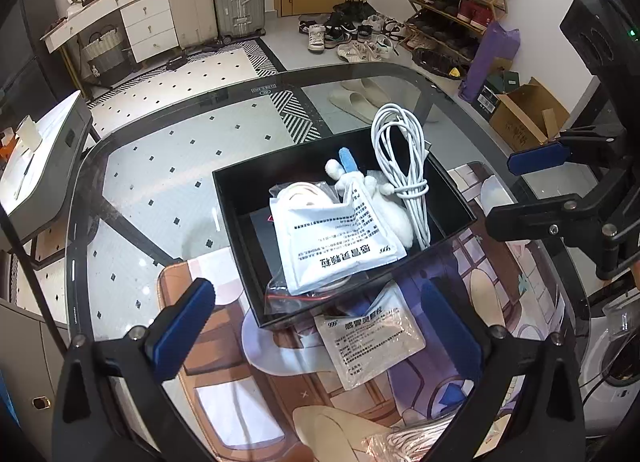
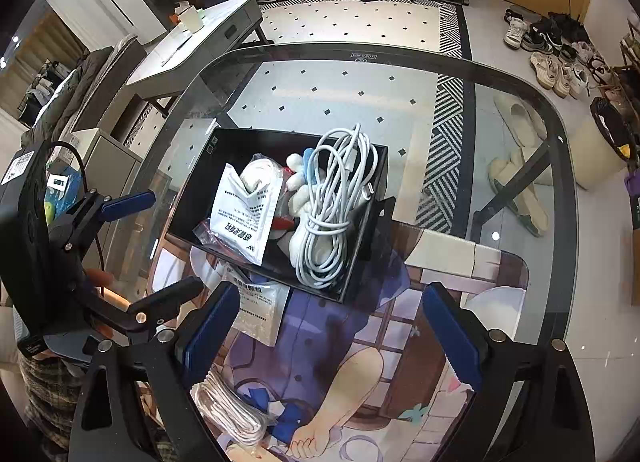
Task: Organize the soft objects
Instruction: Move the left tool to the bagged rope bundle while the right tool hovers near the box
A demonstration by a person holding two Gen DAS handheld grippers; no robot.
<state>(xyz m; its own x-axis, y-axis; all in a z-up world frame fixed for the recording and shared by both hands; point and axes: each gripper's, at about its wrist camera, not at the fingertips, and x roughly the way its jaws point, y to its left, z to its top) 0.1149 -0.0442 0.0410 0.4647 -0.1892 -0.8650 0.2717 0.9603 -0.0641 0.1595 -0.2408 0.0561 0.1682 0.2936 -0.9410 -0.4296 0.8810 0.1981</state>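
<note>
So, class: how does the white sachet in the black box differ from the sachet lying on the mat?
The boxed sachet is propped on other items, bent; the mat sachet lies flat outside the black box. The boxed one's print runs upside down in the left view. Both are white printed packets.

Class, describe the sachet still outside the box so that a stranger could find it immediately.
Find the black box on the glass table. Just before its near wall, a flat white sachet lies on the illustrated mat. Its twin lies inside the box.

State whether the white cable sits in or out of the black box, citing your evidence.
In. The coiled white cable rests inside the black box, beside a plush toy, with its loops rising above the wall.
</note>
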